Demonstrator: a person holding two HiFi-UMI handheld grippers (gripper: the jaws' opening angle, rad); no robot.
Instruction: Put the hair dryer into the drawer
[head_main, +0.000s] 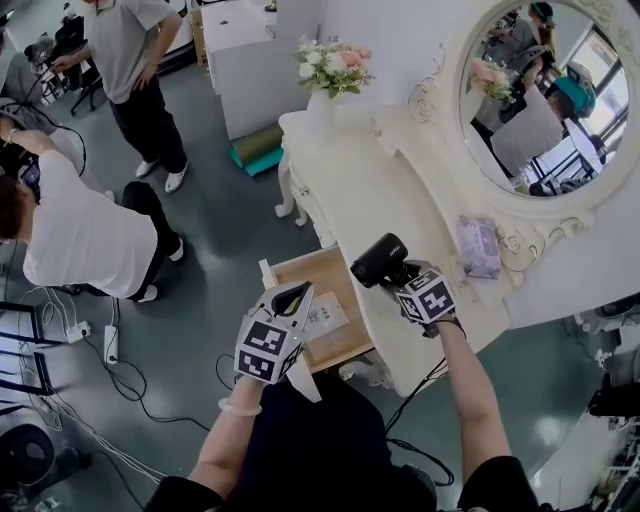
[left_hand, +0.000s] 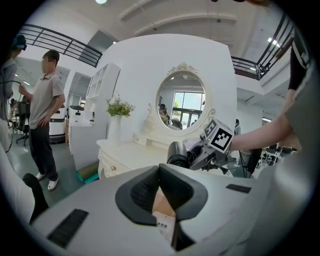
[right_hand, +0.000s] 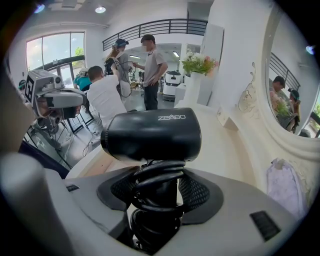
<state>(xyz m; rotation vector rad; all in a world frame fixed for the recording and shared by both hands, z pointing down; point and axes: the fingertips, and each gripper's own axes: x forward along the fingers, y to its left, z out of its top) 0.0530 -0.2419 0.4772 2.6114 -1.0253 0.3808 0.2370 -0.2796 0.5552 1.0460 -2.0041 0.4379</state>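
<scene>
**Hair dryer held at the dressing table's front edge, beside the open drawer**

The glossy black hair dryer is a stubby barrel with its cord coiled round the handle. The right gripper is clamped on that wrapped handle. The dryer hangs clear above the front edge of the white carved dressing table, just beside the drawer and not inside it.

The pale wooden drawer juts from the table's front, straight-walled and shallow. A white printed card lies flat on its bottom. The left gripper hovers over the drawer's outer end, its ribbed black pads tip to tip with nothing between them.

On the table top, a white vase of pink and white flowers stands at the far corner. A lilac soft pack lies below the ornate oval mirror. A green rolled mat lies at the table's foot.

Well out from the table's front, on the grey floor, are a crouching person in a white shirt, a standing person in grey and loose cables.
</scene>
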